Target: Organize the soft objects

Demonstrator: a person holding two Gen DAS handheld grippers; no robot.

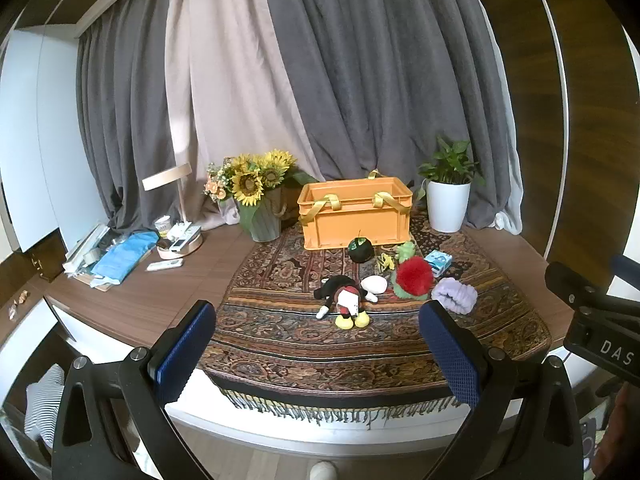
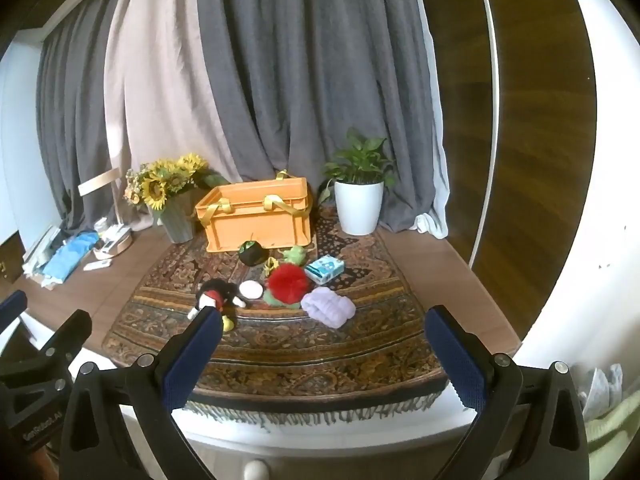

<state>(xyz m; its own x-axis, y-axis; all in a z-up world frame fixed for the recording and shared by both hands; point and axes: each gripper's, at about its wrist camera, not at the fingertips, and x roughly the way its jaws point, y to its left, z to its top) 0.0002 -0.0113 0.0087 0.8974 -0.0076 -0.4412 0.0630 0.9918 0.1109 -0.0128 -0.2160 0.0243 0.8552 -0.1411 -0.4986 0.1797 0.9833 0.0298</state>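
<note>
Nothing is packed yet: the soft toys (image 1: 347, 300) lie on the worktop (image 1: 160, 296) near the orange crate (image 1: 356, 212); both tools, left (image 1: 316, 354) and right (image 2: 324, 354), are spread and hold nothing.

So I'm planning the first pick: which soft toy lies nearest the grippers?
The black mouse doll with yellow shoes lies closest to the cloth's front edge; the other toys lie farther back.

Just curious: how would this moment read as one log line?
left tool: open, empty | right tool: open, empty | soft toys: on rug | orange crate: nothing visible inside
</note>
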